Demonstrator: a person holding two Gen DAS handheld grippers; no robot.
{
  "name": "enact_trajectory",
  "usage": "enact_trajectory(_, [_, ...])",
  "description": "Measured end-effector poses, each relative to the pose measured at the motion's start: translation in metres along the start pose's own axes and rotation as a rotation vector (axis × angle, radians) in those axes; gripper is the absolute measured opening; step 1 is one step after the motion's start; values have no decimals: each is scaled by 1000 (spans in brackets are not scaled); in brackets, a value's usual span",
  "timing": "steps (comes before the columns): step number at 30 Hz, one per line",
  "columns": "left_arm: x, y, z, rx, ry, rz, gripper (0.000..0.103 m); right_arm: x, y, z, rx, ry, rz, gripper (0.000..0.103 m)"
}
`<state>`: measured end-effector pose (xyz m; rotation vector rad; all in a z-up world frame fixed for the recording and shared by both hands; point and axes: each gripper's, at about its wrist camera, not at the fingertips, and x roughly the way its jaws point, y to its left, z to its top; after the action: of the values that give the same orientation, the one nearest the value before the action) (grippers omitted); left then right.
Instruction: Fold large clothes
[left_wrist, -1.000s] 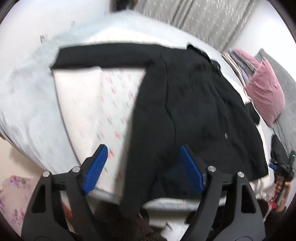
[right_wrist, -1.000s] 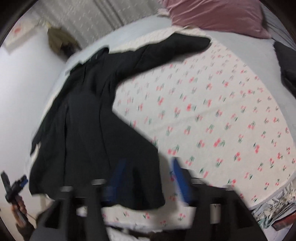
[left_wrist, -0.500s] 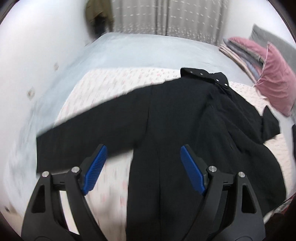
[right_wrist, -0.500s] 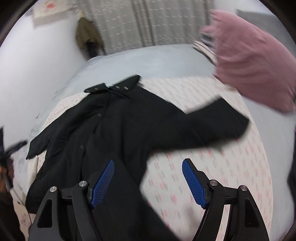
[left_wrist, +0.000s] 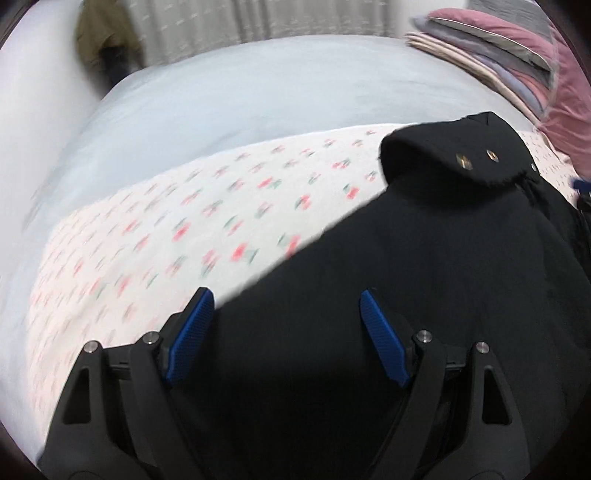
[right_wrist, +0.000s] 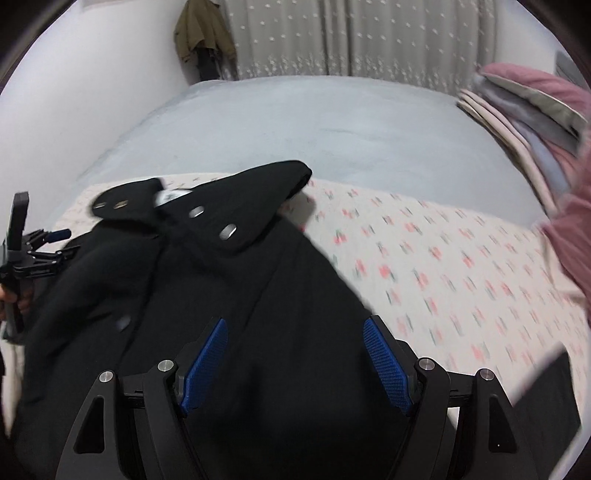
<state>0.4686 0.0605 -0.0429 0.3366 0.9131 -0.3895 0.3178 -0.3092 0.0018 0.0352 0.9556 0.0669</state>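
Observation:
A large black coat (left_wrist: 424, 266) lies spread on a bed, its collar with metal snaps (left_wrist: 476, 158) at the far end. My left gripper (left_wrist: 286, 314) is open and empty, low over the coat's left shoulder and sleeve. In the right wrist view the coat (right_wrist: 229, 295) fills the lower left, collar (right_wrist: 229, 206) ahead. My right gripper (right_wrist: 295, 343) is open and empty, low over the coat's right shoulder. The left gripper (right_wrist: 40, 247) shows at the far left there.
The coat rests on a white sheet with red cherry print (left_wrist: 184, 229) over a pale blue bedspread (right_wrist: 314, 110). Pink pillows and folded bedding (right_wrist: 535, 110) are stacked at the right. A wall is on the left, curtains (right_wrist: 351, 37) and a hanging jacket (right_wrist: 203, 33) behind.
Both grippers have moved from the coat's hem up along it and down close to the shoulders near the collar. Both stay open and empty.

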Motion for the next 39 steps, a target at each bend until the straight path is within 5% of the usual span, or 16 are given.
enact_trajectory(3, [18,1,9,-9,-4,-36,82,46,-6,18,-8,-34,3,77])
enact_trajectory(8, [26,-1,4,-106,20,-238,76,98,-15,24,132,-25,195,71])
enact_trajectory(11, [16,-19,-5,-46,22,-260,65,96,-7,18,95,-41,191,40])
enact_trajectory(13, [7,-29,-13,-29,28,-244,52,89,-7,15,98,-37,172,13])
enact_trajectory(16, [-6,-36,-25,-93,25,-235,19,71,9,5,57,-58,119,7])
enact_trajectory(19, [-25,-53,-38,-110,-28,-125,14,47,39,-8,-37,-118,-13,7])
enact_trajectory(22, [-58,-65,-43,-85,-196,69,13,22,69,-19,-136,-229,-187,6])
enact_trajectory(25, [-107,-57,-37,-147,-494,238,13,0,95,-18,-252,-441,-397,6])
enact_trajectory(28, [-108,-56,-31,-131,-610,336,18,-8,102,-6,-214,-581,-435,7])
enact_trajectory(29, [-93,-58,-26,-96,-579,374,27,-1,105,-2,-227,-612,-478,8])
enact_trajectory(30, [-59,-54,-18,-68,-443,392,33,16,108,4,-255,-587,-536,14])
enact_trajectory(33, [8,-40,-12,-82,-110,349,37,96,89,20,-249,-177,-508,28])
enact_trajectory(34, [10,-36,-11,-97,-87,324,38,112,79,22,-214,-72,-477,28])
enact_trajectory(36, [-15,-28,-10,-156,-147,306,54,98,67,24,-144,-109,-411,36])
enact_trajectory(37, [-25,-24,-11,-183,-159,275,70,85,61,25,-95,-125,-374,50])
enact_trajectory(39, [-52,-19,-16,-227,-201,156,77,61,51,24,-33,-146,-269,63])
